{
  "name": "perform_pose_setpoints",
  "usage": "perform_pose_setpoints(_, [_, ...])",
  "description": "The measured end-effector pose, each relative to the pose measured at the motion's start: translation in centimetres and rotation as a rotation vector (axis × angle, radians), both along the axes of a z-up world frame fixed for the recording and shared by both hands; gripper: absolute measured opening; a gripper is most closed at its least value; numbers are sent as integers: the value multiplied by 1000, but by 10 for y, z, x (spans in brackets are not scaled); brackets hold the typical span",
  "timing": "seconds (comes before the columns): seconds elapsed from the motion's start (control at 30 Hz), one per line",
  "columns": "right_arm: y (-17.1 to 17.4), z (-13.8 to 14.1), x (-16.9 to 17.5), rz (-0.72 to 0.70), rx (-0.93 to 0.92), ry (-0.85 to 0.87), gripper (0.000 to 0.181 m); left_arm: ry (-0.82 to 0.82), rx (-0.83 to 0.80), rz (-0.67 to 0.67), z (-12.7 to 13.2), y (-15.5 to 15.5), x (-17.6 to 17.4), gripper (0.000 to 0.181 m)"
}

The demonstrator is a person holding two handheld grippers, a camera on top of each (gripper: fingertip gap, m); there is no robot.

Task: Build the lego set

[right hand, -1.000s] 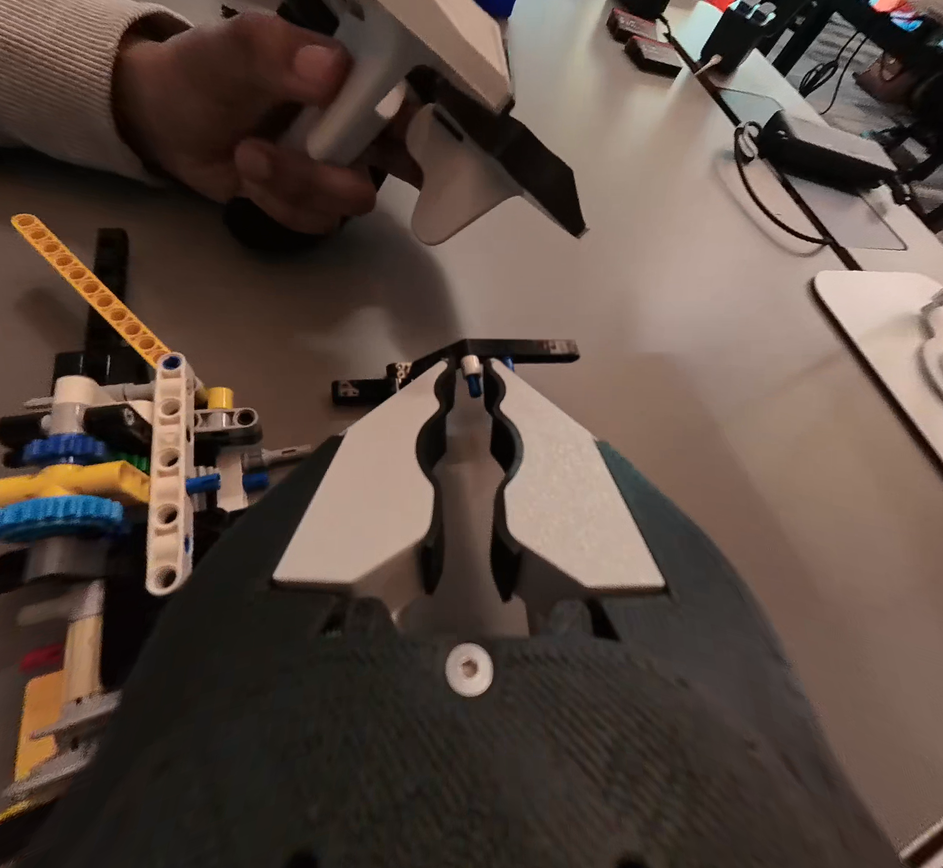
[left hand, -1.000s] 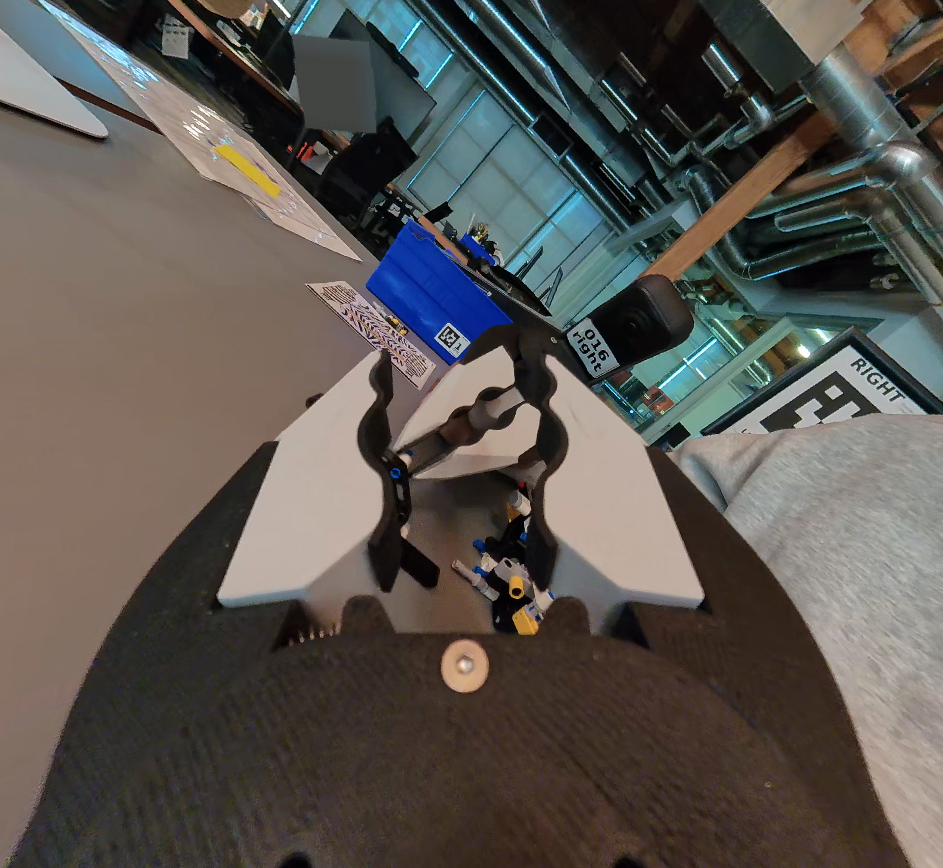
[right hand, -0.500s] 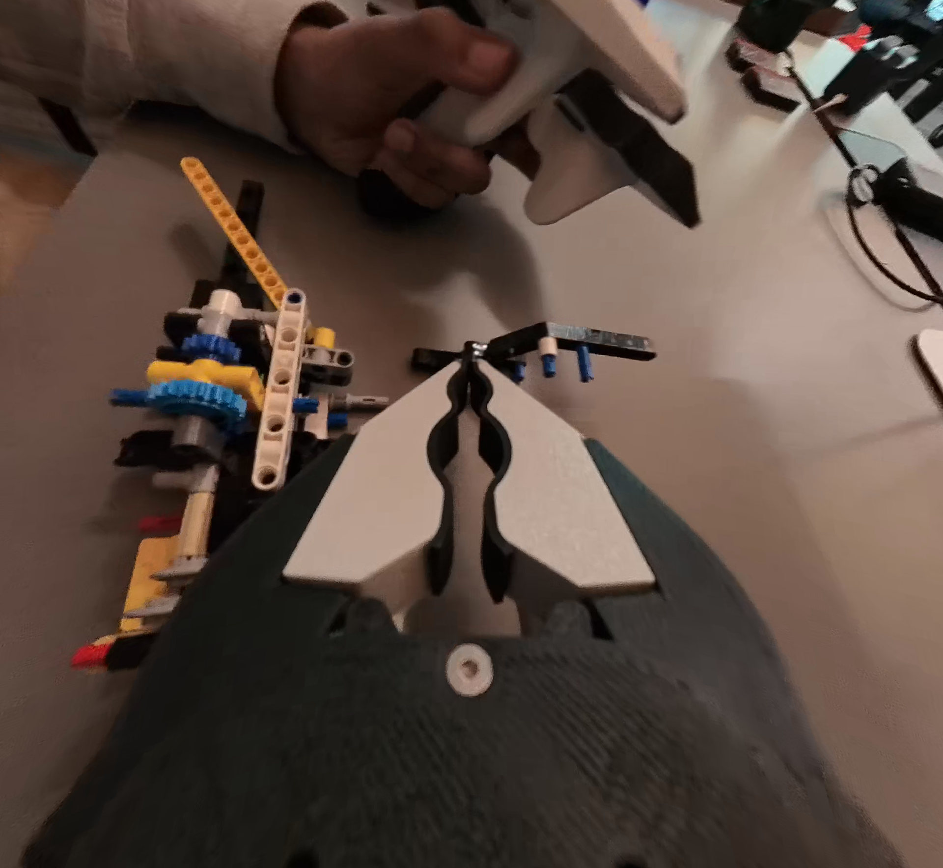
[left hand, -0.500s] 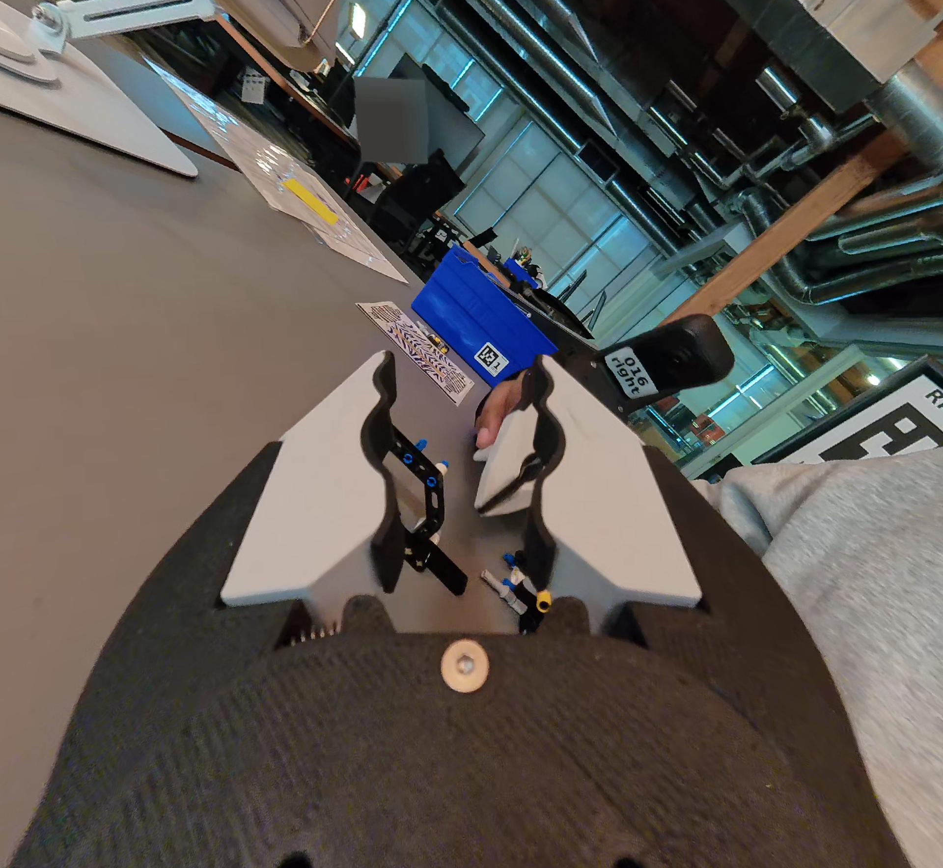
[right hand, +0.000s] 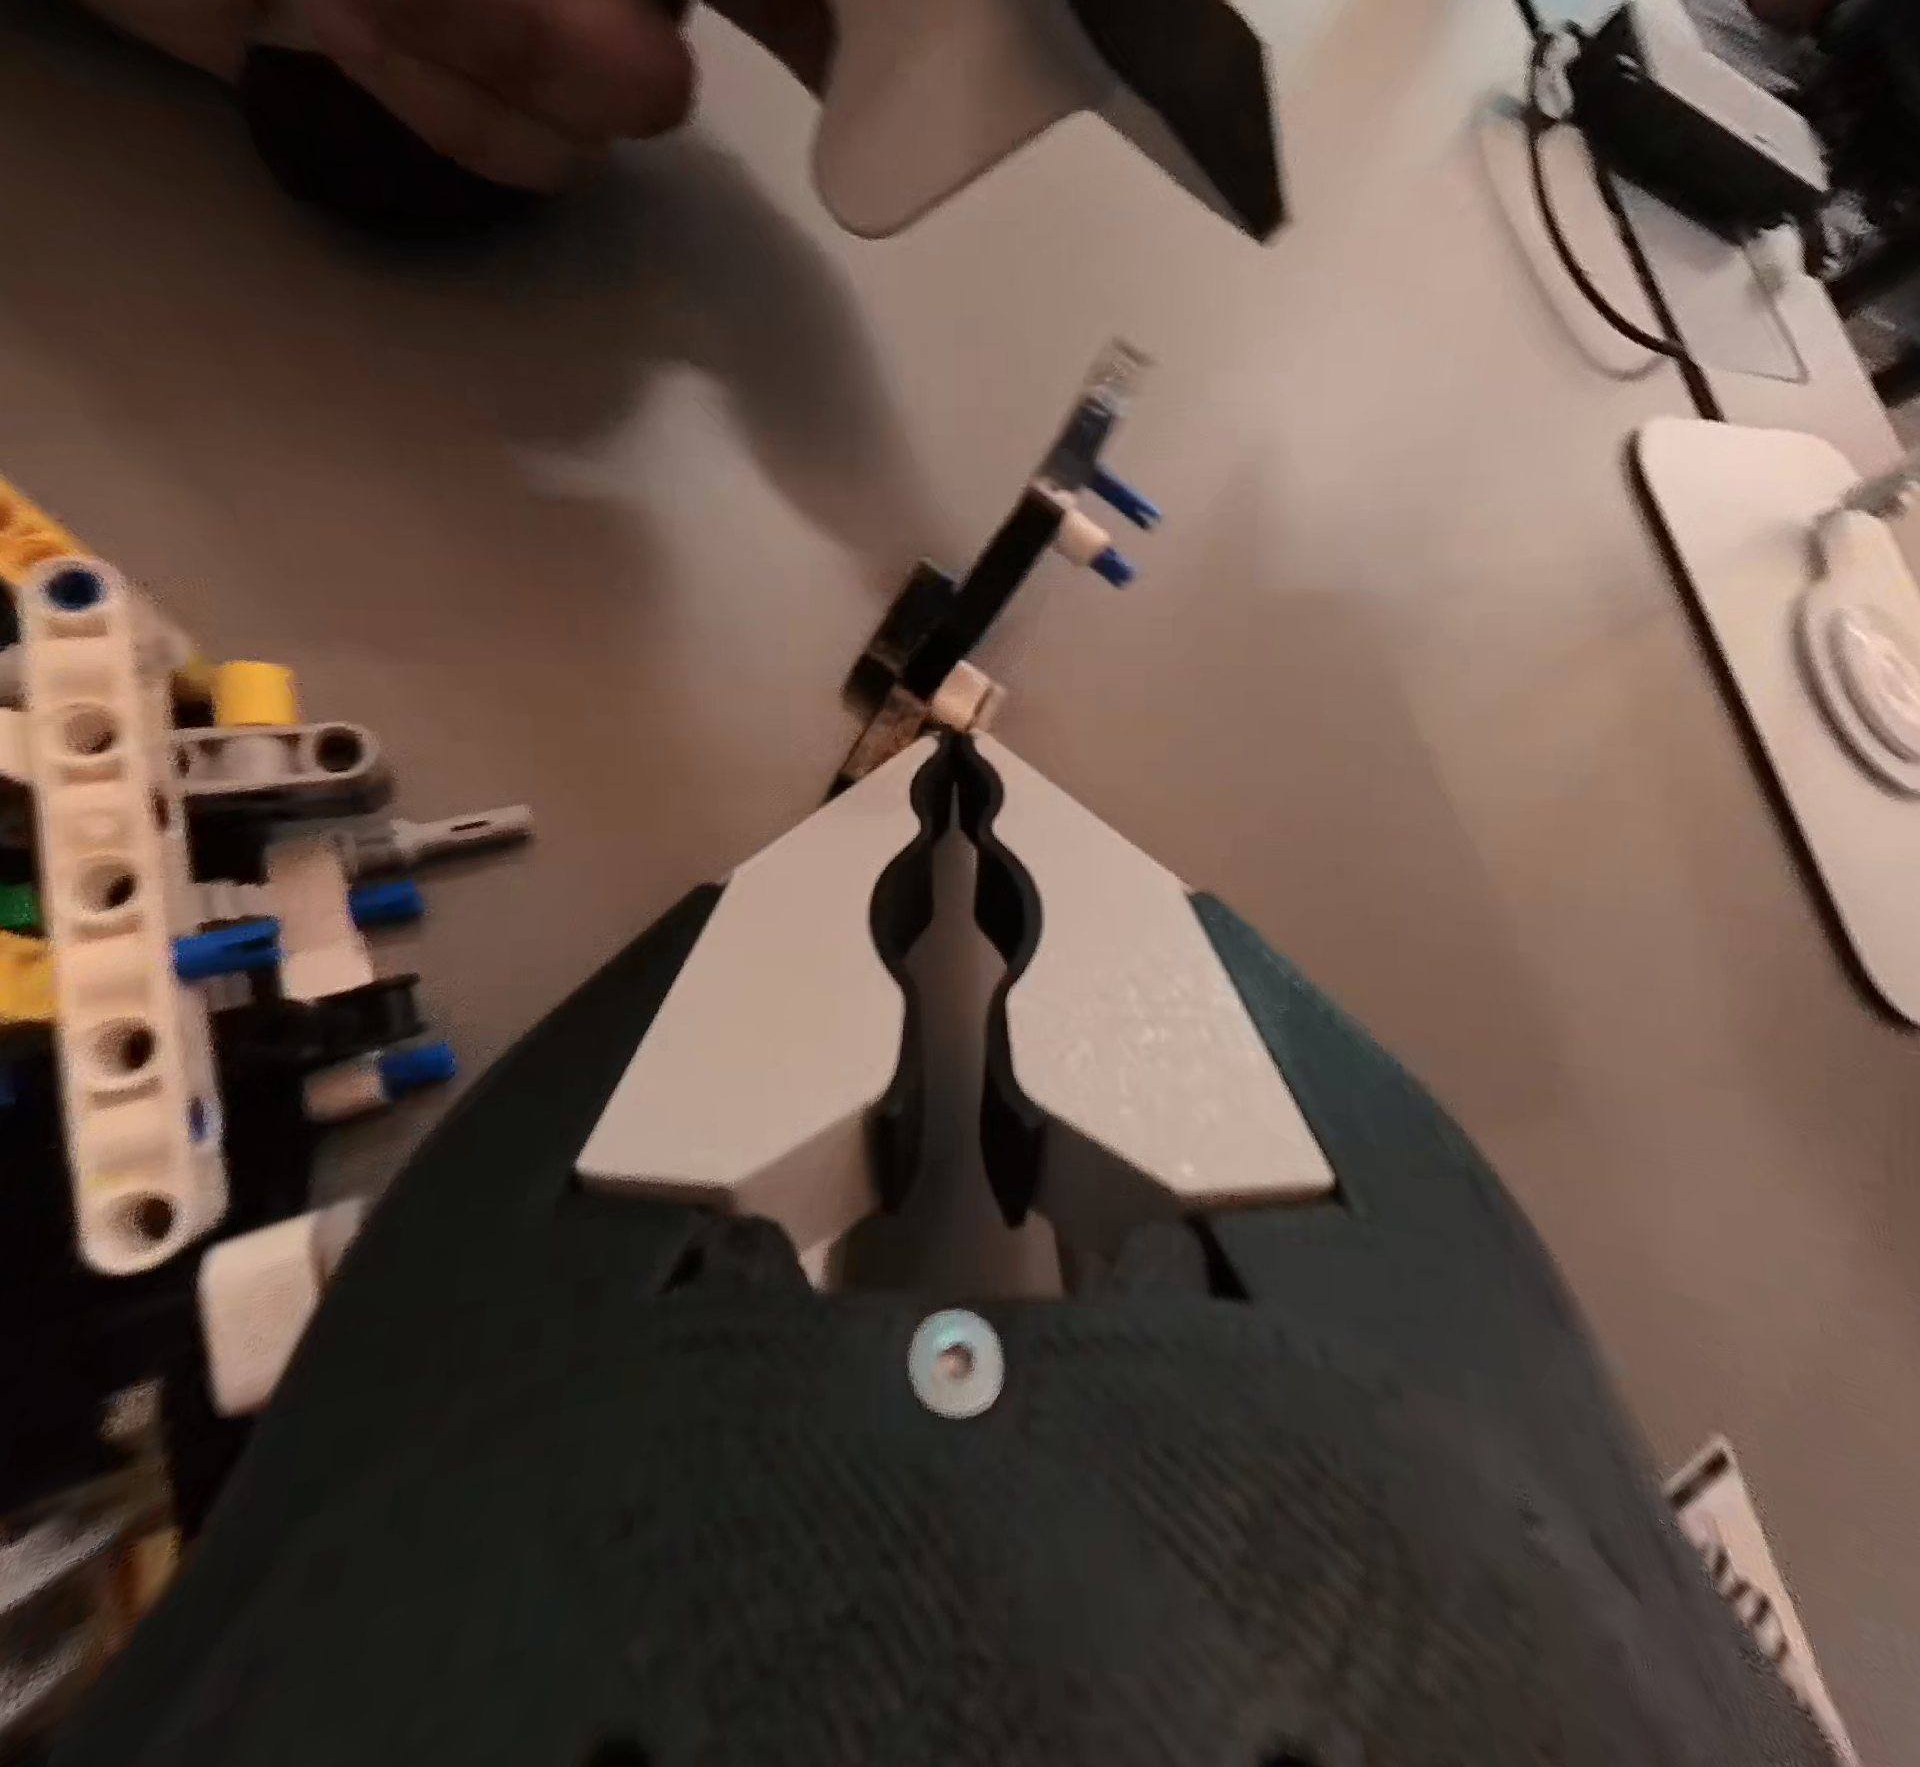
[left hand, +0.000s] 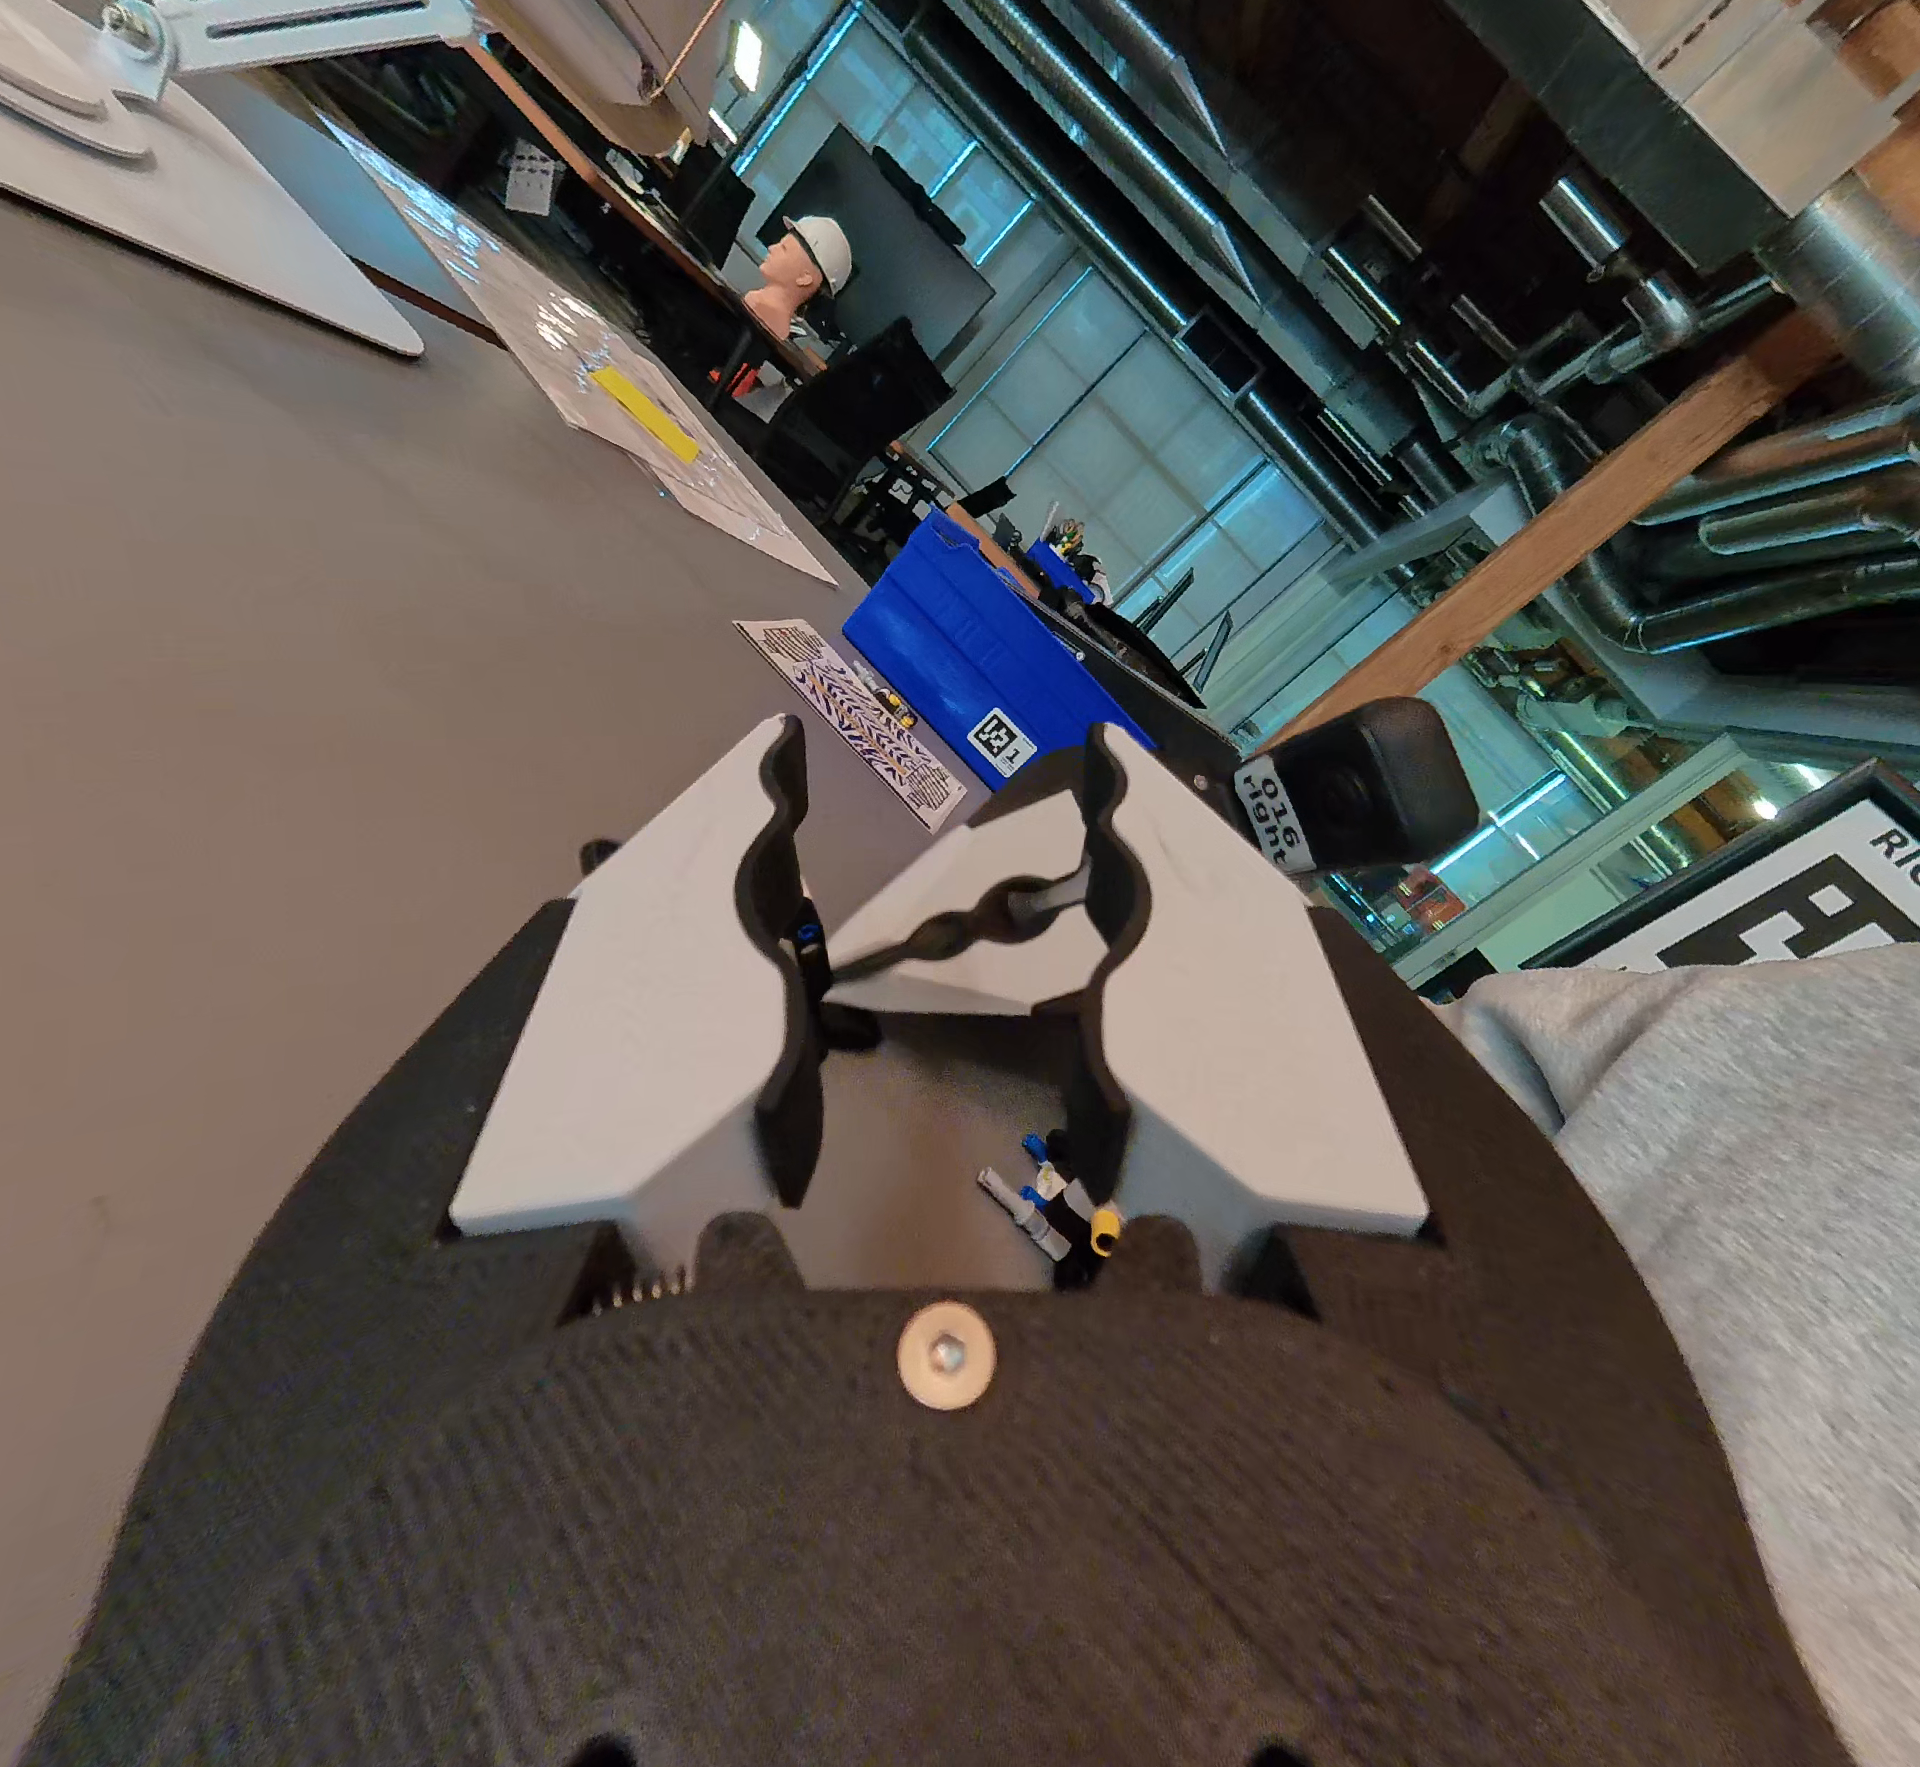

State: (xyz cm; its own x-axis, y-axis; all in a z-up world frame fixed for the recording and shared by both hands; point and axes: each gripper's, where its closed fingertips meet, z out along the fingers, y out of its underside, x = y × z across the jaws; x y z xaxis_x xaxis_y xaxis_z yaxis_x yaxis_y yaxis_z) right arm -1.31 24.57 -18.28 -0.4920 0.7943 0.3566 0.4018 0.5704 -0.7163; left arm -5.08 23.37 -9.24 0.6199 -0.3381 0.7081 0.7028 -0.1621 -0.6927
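The right gripper has its fingers pinched almost together on the near end of a black beam, right by a small white connector. The beam sticks out past the tips, tilted up and away, with 2 blue pins and a white bush on its far part. It looks clear of the bench, though motion blur leaves that uncertain.

To the left of this gripper, on the bench, lies the main model: a white holed beam across grey, yellow, black and blue parts.

Farther off, the left gripper has its fingers spread wide and holds nothing; in the right wrist view it hangs above the beam. In its own view the beam's end sits close against its left finger.

The beam is probably very light, stiff and smooth. Held at 1 end by a narrow pinch, it will likely swivel in the grip under any side push. The pins are friction fits and may pop out or shift if pressed on. A steadier hold would be across the flat sides near the middle, between the pins, leaving the holes to be mated free.

At the far end of the bench stand a blue bin and a patterned sheet.
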Motion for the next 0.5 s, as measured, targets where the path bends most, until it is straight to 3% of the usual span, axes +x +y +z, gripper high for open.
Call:
perform_pose_setpoints(0.03, [5, 3, -1, -23, -13, 12, 0, 0, -1, 2, 0, 0, 0, 52])
perform_pose_setpoints(0.13, [13, 16, -3, -63, -119, 50, 0, 14, 1, 25, 0, -1, -3, 53])
perform_pose_setpoints(0.27, [12, 32, -2, -56, -295, 71, 20, 11, 5, 51, 1, -2, -9, 53])
perform_pose_setpoints(0.37, [-8, 35, 1, 13, -475, -30, 45, 8, 4, 55, 1, -2, -10, 52])
perform_pose_setpoints(0.5, [-16, 15, -2, -3, -558, -227, 51, 4, 3, 52, 1, -2, -10, 52])
